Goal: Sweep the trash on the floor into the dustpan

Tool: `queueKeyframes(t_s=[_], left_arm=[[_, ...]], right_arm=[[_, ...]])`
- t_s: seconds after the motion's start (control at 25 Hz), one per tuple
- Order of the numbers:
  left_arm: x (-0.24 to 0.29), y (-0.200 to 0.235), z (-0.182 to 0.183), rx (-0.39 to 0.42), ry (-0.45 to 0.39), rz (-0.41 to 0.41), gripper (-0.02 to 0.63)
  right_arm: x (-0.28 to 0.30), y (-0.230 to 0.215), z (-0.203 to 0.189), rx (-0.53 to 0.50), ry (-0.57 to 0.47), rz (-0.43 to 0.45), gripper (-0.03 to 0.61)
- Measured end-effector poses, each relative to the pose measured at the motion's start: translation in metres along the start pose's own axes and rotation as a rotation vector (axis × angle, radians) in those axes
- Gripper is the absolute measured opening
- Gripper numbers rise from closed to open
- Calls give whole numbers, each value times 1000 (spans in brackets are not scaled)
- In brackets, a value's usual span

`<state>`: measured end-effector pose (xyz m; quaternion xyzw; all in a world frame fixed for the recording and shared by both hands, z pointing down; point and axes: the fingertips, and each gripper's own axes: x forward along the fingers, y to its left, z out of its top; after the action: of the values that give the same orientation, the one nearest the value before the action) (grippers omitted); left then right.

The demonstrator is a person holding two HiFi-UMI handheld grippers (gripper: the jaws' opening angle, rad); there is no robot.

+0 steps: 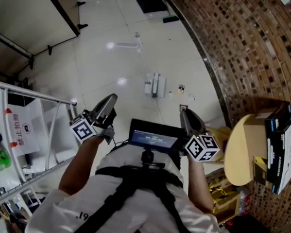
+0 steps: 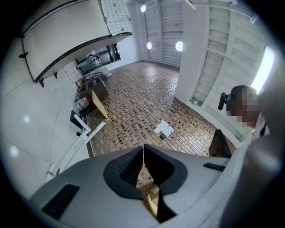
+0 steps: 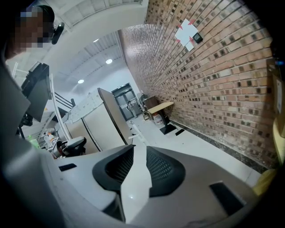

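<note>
Trash, a few small scraps [image 1: 181, 88], lies on the glossy white floor [image 1: 99, 62] close to the foot of the brick wall [image 1: 246, 50]. Just left of the scraps stands the dustpan set [image 1: 154, 85], a white piece with parallel bars. Seen from above, its long axis runs away from the person, roughly along the line of the wall. Whether its handle is upright or laid flat cannot be told. Farther off, a second long white thing [image 1: 129, 44] lies crosswise on the floor.

The dustpan set sits ahead of the person and well apart from both tools. The left tongs [image 1: 110, 98] point up and forward and are pressed together at the tips with nothing between them [image 2: 143, 147]. The right tongs [image 1: 183, 110] aim forward toward the floor. They are partly spread and pinch nothing, and only floor shows through the gap [image 3: 136, 147].

A small screen [image 1: 154, 137] hangs at the person's chest. A round tan worktop [image 1: 241, 148] at the right carries dark boxes [image 1: 280, 145], and a metal rack [image 1: 34, 95] stands at the left.
</note>
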<state>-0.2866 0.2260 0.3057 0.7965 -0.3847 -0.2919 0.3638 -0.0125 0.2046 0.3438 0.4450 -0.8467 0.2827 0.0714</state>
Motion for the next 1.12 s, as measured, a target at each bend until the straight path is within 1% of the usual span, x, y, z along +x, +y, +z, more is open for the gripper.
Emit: queueKeyframes(t_s=[0.2, 0.44, 0.64, 0.8, 1.0, 1.12], left_arm=[[-1, 0, 1, -12, -14, -7, 2], [0, 4, 0, -29, 14, -4, 2], [1, 8, -5, -55, 38, 8, 2], [5, 9, -10, -58, 65, 2, 2], [13, 10, -14, -71, 87, -3, 2], [19, 6, -17, -77, 99, -23, 2]], right_arm=[[0, 0, -1, -6, 2, -1, 97], [-2, 0, -1, -10, 6, -11, 97], [-12, -15, -3, -5, 21, -58, 97], [-22, -28, -1, -7, 26, -100, 97], [-25, -33, 4, -13, 28, -121, 97], [-25, -34, 4, -7, 30, -124, 97]])
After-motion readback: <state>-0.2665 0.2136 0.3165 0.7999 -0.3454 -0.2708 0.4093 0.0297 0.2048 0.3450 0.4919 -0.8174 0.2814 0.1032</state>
